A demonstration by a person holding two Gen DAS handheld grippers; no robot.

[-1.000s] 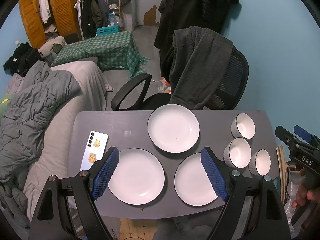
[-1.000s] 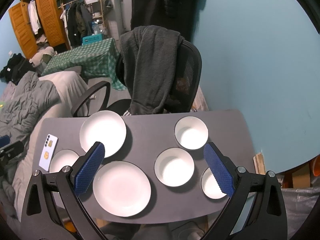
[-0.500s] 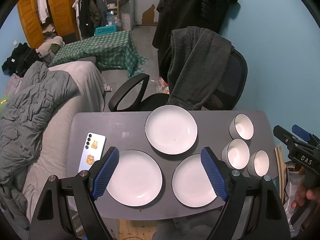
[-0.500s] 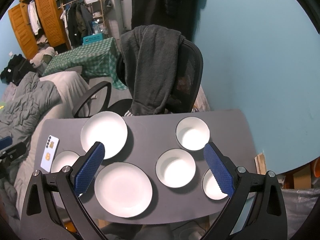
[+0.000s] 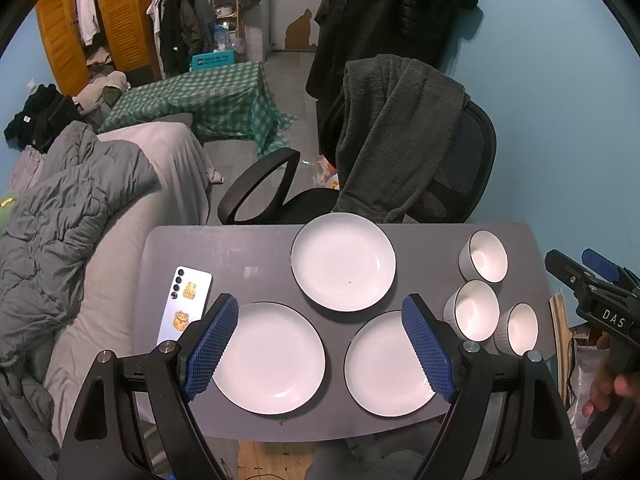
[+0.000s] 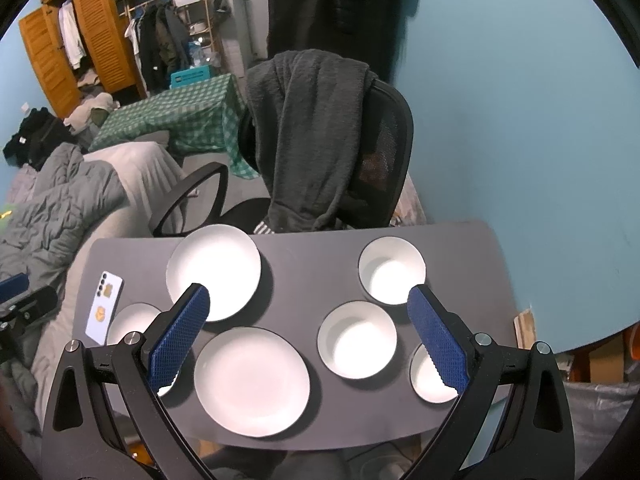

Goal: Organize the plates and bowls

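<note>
Both views have slid a tiny bit since a moment ago, so the dishes sit a little lower and more to the left in each frame; nothing on the desk (image 5: pixel 248 248) has moved.

Three white plates lie flat in the middle of the left view: one higher up (image 5: pixel 343 261), one at lower left (image 5: pixel 269 358) and one at lower right (image 5: pixel 386 364). They sit close but do not touch. Three white bowls stand at the right side: one at the top (image 5: pixel 483 256), one in the middle (image 5: pixel 472 310) and one at the bottom (image 5: pixel 516 329). The middle and bottom bowls look like they almost touch.

The left hand-held gripper (image 5: pixel 320 346) hangs above the two lower plates, spread wide, with nothing in it. The right hand-held gripper (image 6: pixel 306 338) hangs above the middle bowl, also spread wide and holding nothing.

The dishes look like shiny glazed pottery with thin dark rims. I think they are hard, a bit heavy, slippery, and would crack if dropped. Each plate is round and shallow, so pinching its raised edge seems best. The bowls are deep with ridged outsides, so one wall, a finger inside and one outside, seems a good place to hold. The blue pads (image 5: pixel 210 346) are bumpy rubber, which should help.

A phone (image 5: pixel 185 306) lies at the left of the dark grey, smooth desk.
</note>
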